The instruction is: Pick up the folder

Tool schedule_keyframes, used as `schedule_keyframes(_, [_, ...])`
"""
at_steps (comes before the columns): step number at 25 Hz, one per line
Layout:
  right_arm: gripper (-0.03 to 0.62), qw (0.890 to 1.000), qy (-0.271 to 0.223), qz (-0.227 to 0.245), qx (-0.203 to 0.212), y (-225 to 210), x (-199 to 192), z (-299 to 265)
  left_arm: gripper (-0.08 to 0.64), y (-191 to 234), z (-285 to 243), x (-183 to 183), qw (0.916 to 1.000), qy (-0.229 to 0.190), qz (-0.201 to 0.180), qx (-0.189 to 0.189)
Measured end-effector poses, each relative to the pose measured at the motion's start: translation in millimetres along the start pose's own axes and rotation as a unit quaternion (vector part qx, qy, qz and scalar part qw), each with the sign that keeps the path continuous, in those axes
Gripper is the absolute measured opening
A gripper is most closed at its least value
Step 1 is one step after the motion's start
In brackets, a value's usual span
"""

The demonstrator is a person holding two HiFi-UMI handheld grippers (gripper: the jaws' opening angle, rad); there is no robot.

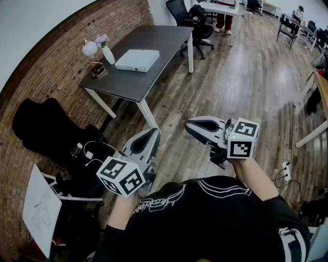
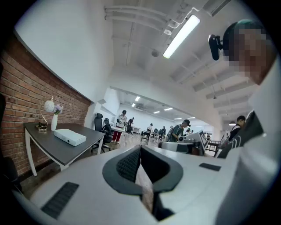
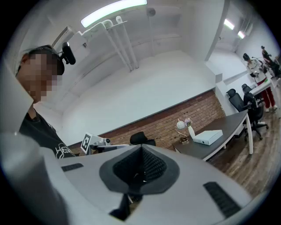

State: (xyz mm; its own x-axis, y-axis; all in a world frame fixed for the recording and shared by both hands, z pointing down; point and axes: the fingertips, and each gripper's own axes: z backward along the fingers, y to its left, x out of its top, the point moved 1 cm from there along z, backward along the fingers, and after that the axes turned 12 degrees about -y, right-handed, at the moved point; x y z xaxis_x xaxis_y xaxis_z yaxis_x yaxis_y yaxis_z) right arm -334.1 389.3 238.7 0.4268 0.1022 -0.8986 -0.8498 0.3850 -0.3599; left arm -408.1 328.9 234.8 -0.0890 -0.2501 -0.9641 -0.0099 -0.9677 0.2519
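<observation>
Our left gripper and right gripper are closed and empty; the folder looks stiff, light and smooth, so we'd pinch its near edge.

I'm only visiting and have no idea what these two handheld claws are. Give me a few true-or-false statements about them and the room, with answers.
1. The left gripper and the right gripper are both shut, with nothing between the jaws. True.
2. The flat white box is held in the right gripper. False: it lies on the dark table, away from both grippers.
3. A white vase with flowers stands on that table. True.
4. The wall beside the table is painted green. False: it is a brick wall.
5. The chair beyond the table is red. False: the office chair is black.
</observation>
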Motion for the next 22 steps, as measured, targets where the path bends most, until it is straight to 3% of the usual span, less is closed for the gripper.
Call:
schedule_keyframes(5, [-0.003,1.0,0.0,0.005,0.002,-0.1,-1.3,1.5,0.005,-2.1,-2.5,-0.3,0.9997,-0.005,0.021,-0.014])
schedule_keyframes(10, [-0.003,1.0,-0.005,-0.003,-0.005,-5.0,-3.2,5.1,0.006,-6.2,-4.1,-2.0,0.9996,-0.009,0.011,-0.026])
schedule_keyframes(15, [-0.003,0.999,-0.015,-0.024,-0.033,-26.5,-8.2,6.0,0.006,-4.3,-8.8,-4.1,0.9983,-0.011,0.034,-0.045])
schedule_keyframes(22, [-0.003,0.998,-0.02,-0.045,-0.04,-58.3,-17.8,-8.9,0.005,21.6,-26.9,-13.2,0.9976,-0.012,0.026,-0.063])
